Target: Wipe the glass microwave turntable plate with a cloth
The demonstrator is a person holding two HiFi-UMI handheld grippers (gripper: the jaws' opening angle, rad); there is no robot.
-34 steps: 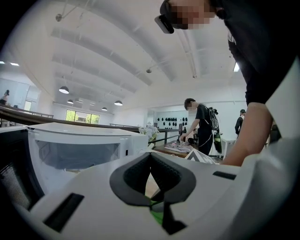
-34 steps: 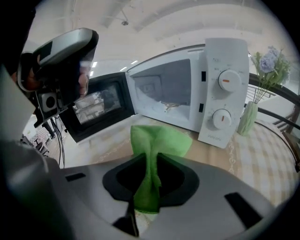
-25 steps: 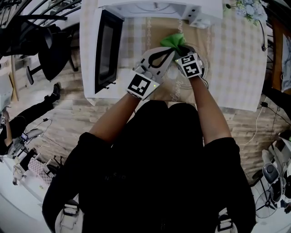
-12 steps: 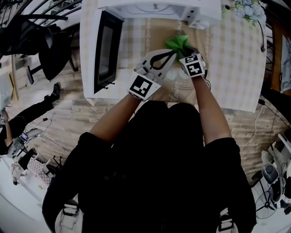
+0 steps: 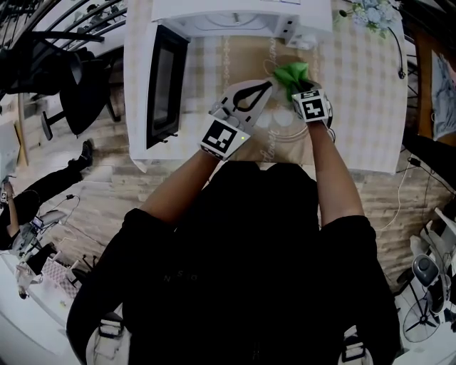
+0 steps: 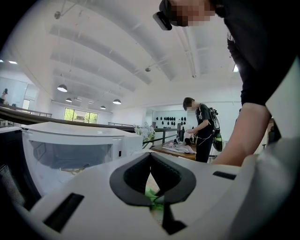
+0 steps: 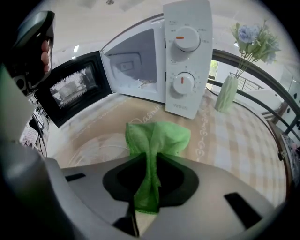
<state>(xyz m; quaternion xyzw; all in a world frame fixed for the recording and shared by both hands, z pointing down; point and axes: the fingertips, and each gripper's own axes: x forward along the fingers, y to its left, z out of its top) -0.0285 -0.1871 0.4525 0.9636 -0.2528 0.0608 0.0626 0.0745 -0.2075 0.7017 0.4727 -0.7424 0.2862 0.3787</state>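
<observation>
The clear glass turntable plate lies on the checked tablecloth in front of the microwave; in the right gripper view the plate shows low at the left. My right gripper is shut on a green cloth, which bunches out past the jaws over the plate's right side. Seen from the head view, the cloth sits at the plate's far right edge, ahead of the right gripper. My left gripper hovers over the plate's left side, tilted upward, its jaws shut with nothing seen between them.
A white microwave stands at the table's back with its door swung open to the left; its dials face me. A vase of flowers is at the back right. Another person stands at a far table.
My right gripper has carried the green cloth to the right across the plate, toward its far right edge. The left gripper has stayed about where it was.
</observation>
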